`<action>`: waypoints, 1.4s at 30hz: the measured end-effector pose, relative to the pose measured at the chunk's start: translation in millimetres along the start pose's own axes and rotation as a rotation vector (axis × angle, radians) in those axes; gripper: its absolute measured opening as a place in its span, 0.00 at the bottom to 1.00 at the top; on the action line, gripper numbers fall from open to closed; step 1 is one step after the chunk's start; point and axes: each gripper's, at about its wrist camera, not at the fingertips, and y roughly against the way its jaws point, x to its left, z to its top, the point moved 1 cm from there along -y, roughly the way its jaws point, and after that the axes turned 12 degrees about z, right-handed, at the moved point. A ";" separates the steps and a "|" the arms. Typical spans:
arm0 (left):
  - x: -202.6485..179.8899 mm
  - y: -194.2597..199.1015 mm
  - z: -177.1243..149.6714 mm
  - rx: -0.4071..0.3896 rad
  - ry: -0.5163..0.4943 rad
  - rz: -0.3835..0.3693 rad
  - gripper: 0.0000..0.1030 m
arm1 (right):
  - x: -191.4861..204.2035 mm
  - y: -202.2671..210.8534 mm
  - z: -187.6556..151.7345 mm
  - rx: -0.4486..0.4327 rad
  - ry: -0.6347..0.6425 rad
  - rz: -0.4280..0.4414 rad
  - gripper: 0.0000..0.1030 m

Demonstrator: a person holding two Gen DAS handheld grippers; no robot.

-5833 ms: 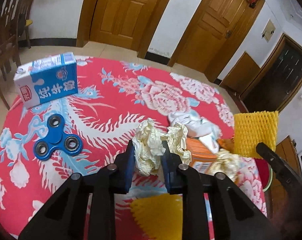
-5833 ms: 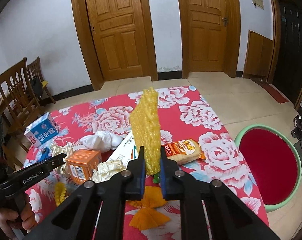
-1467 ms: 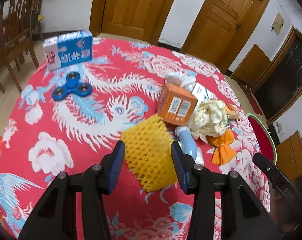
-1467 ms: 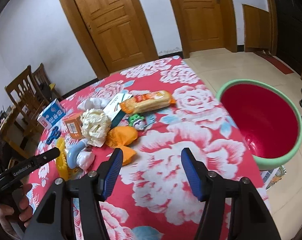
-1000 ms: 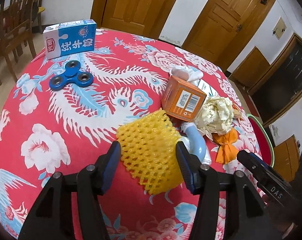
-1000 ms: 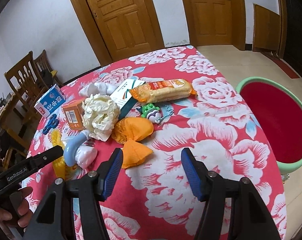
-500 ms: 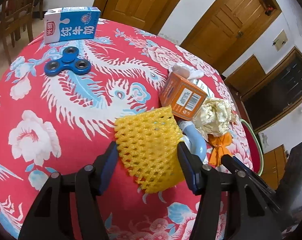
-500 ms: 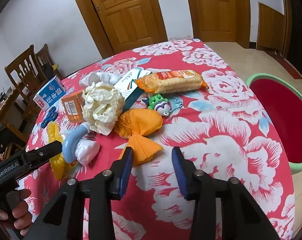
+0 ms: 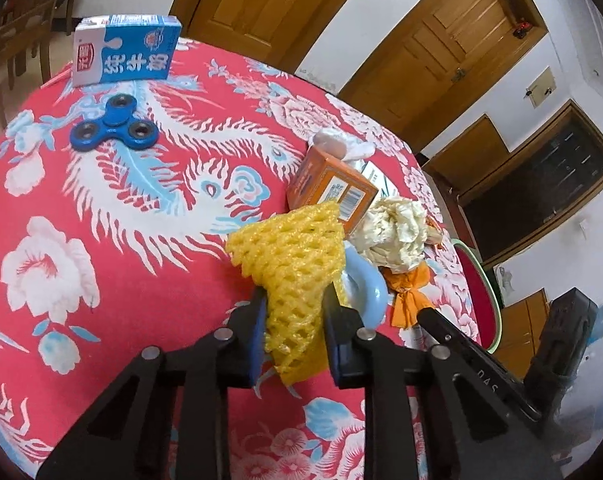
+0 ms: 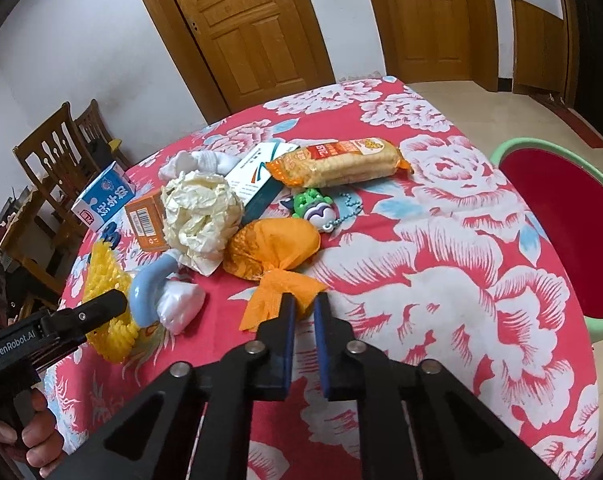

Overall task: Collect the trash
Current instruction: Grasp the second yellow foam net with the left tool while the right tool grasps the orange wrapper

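A: How do the hands sit?
B: Both tools tilt down over the table (image 10: 441, 264). A hand (image 10: 25, 436) shows at lower left, partly cut off.

A: The grips?
B: The left gripper (image 9: 293, 312) has just closed on the yellow foam net (image 9: 293, 256), lower centre. The right gripper (image 10: 301, 306) has just closed, its tips pinching the orange wrapper (image 10: 277, 292); the pinch itself is hidden.

A: Further back?
B: The crumpled paper (image 10: 199, 210), then the red basin (image 10: 557, 216) at right.
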 end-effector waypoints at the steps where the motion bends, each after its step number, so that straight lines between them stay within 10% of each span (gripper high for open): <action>1: -0.9 2.2 1.0 -0.007 -0.003 0.002 0.23 | 0.7 2.3 -0.1 -0.006 0.003 0.005 0.08; 28: -35.2 30.6 -4.1 -0.083 -0.100 0.039 0.23 | 1.0 59.6 -3.0 -0.136 0.017 0.043 0.06; 42: -24.0 15.8 0.5 -0.080 -0.097 0.068 0.23 | -2.2 23.4 -5.3 -0.044 0.013 0.014 0.34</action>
